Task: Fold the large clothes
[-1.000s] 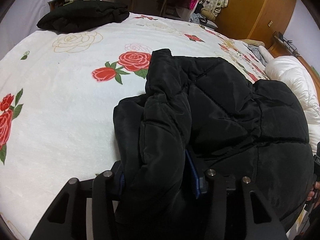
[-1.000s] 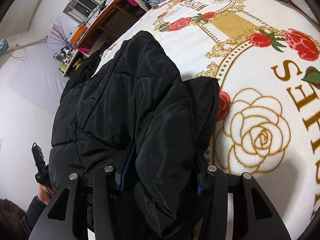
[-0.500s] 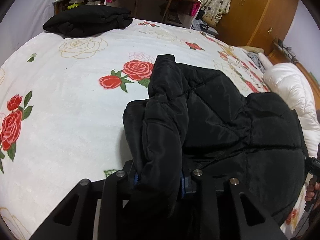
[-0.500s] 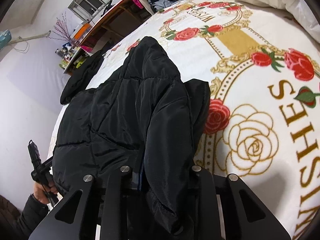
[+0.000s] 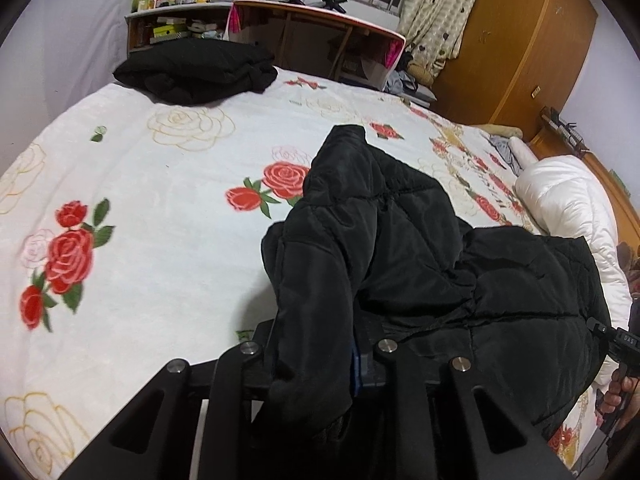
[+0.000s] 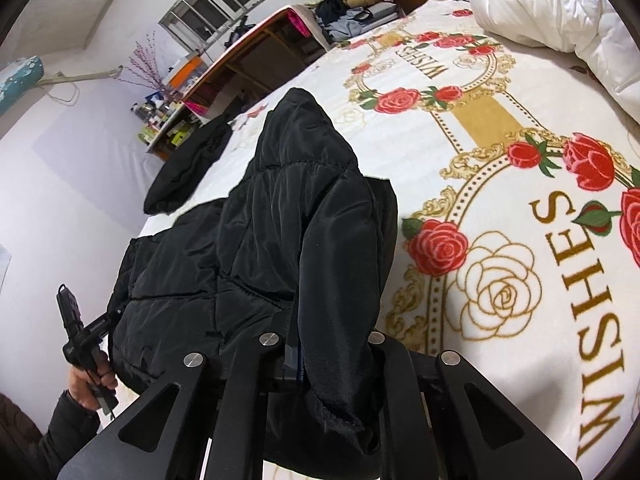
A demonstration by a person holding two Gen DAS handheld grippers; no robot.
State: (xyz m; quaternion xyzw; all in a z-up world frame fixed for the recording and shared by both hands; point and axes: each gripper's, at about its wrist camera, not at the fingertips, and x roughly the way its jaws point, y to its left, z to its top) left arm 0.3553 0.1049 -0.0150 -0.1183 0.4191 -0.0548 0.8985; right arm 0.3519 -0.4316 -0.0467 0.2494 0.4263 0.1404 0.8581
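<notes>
A: Where is the jacket (image 5: 420, 248)?

B: On the bed, on the rose blanket (image 5: 160, 216), near its front edge. It is a black quilted one, lying bunched, with one end rising toward the far side of the bed.

A: What has the left gripper (image 5: 316, 354) got?

B: A thick fold at the jacket's near left edge. Its jaws have just been closing, and they are now clamped on that fold, which bulges out above and below the fingers (image 5: 368, 360). The gripper points down at a slant toward the bed.

A: And the right gripper (image 6: 332, 354)?

B: The same at the other edge. Its jaws have just been closing too, and they pinch a fold of the jacket, with the cloth hanging down in front of them. It also tilts down toward the blanket.

A: Can you see the person?

B: In the right wrist view the left hand (image 6: 86, 384) is wrapped round its gripper's handle at the lower left, in a dark sleeve (image 6: 60, 428), just beside the jacket. In the left wrist view the right hand (image 5: 614, 394) shows at the right edge.

A: Anything else on the bed?

B: A second black garment (image 5: 196, 68), folded, at the far corner, well apart from the jacket. A white duvet (image 5: 568, 204) is heaped at the right.
</notes>
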